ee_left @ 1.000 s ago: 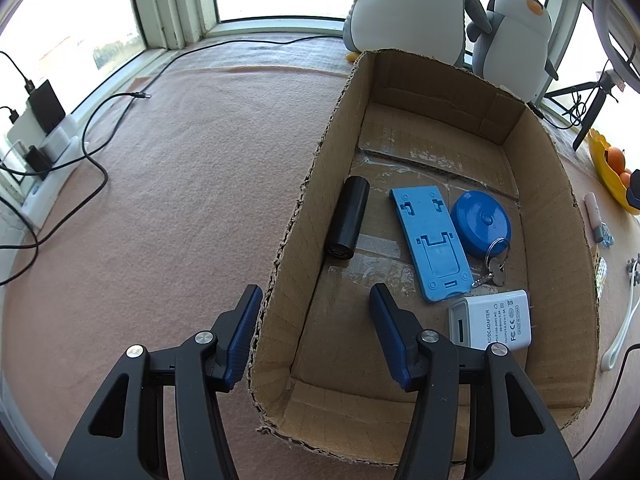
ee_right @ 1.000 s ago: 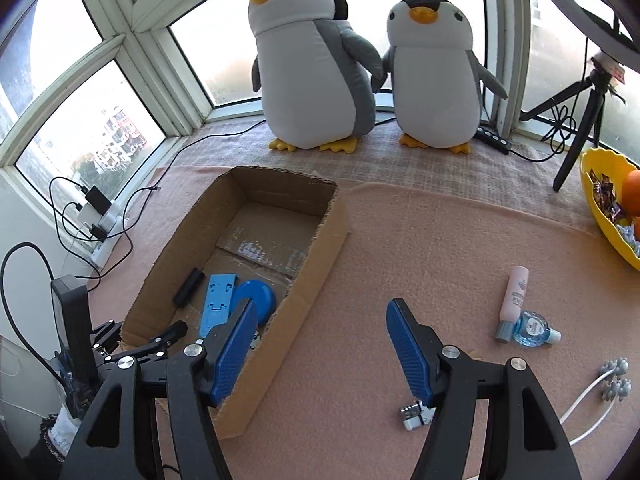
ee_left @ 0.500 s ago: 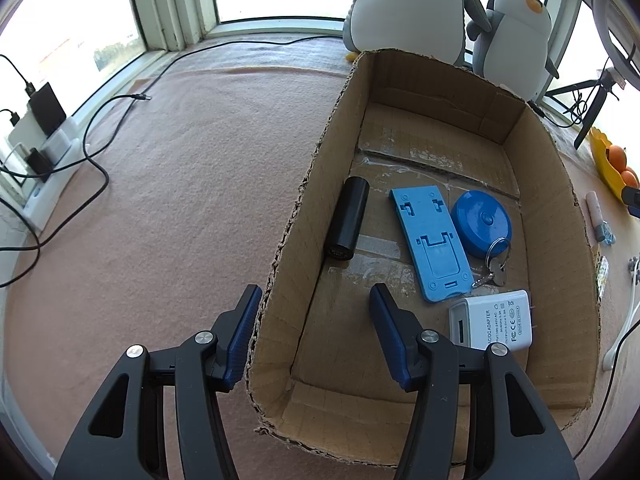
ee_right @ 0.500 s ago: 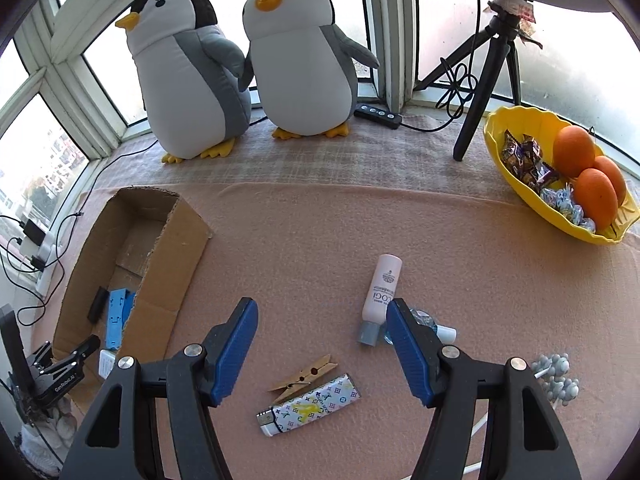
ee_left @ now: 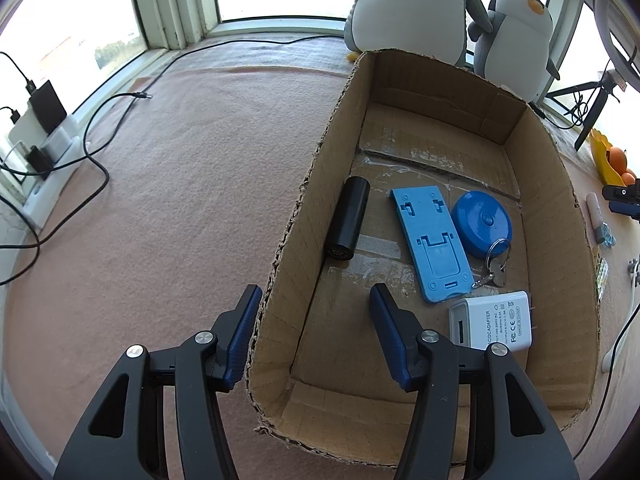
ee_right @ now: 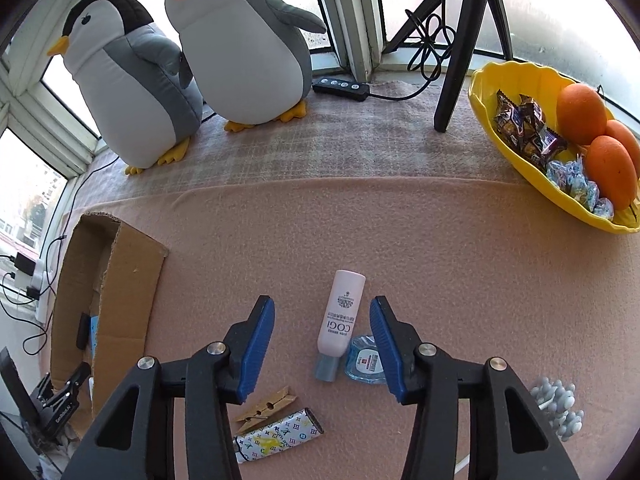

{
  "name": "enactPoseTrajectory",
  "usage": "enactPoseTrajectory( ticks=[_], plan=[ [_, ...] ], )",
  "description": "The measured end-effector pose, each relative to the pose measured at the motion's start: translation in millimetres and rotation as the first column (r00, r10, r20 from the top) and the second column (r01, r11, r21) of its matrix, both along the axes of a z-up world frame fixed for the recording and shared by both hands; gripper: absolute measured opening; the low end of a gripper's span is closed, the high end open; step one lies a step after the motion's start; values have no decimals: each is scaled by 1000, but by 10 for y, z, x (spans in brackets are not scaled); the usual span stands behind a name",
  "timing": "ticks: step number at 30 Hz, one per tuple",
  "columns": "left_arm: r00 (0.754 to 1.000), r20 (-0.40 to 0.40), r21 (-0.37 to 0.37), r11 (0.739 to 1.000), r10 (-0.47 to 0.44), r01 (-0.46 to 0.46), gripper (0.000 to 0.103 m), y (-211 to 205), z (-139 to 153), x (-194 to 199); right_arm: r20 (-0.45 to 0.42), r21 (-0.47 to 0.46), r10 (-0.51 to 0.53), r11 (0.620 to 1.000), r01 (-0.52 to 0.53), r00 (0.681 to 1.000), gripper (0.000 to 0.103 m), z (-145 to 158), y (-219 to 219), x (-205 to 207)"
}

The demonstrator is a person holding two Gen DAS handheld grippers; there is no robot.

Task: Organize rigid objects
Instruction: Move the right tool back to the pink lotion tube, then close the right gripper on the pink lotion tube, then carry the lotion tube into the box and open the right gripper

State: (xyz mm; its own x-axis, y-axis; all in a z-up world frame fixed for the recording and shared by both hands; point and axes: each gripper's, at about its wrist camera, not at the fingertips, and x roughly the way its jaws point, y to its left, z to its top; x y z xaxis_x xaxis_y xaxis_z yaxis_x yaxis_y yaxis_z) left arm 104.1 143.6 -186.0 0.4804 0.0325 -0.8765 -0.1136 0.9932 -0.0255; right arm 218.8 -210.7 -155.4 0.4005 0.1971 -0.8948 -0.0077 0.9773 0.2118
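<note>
- Lying flat on the pink blanket [ee_right: 400, 240], the tube [ee_right: 341, 318] sits between the wide-open right gripper [ee_right: 322, 336], untouched.
- A small bottle [ee_right: 366, 362] touches the tube.
- The left gripper [ee_left: 316, 312], wide open and holding nothing, straddles the box [ee_left: 560, 184] wall.

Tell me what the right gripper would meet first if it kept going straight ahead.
Most likely the pink tube, lying on the blanket between the open right gripper's fingers; depth is uncertain.

The right gripper [ee_right: 322, 342] is hovering open over a white tube [ee_right: 341, 316] lying on the pink blanket [ee_right: 400, 240]. A small blue bottle [ee_right: 366, 364] is sitting just beside the tube.
</note>
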Motion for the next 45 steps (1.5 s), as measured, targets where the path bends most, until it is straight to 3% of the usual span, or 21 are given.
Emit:
enactPoseTrajectory(
  ticks=[8,27,37,45],
  plan=[
    [1000,0,0,1000,-1,1,56,1,0,-1,-49,-12,13,1000,-13,999,41,-116,30,92],
    [1000,0,-1,1000,0,0,56,9,-3,0,-139,-96,28,995,-41,990,18,-347,135,145],
    [1000,0,-4,1000,2,-2,56,12,-4,3,-126,-54,14,998,-21,992,18,-276,105,124],
    [1000,1,-3,1000,2,-2,56,12,-4,4,-76,3,36,999,-36,996,18,-14,162,-34]
  ],
)
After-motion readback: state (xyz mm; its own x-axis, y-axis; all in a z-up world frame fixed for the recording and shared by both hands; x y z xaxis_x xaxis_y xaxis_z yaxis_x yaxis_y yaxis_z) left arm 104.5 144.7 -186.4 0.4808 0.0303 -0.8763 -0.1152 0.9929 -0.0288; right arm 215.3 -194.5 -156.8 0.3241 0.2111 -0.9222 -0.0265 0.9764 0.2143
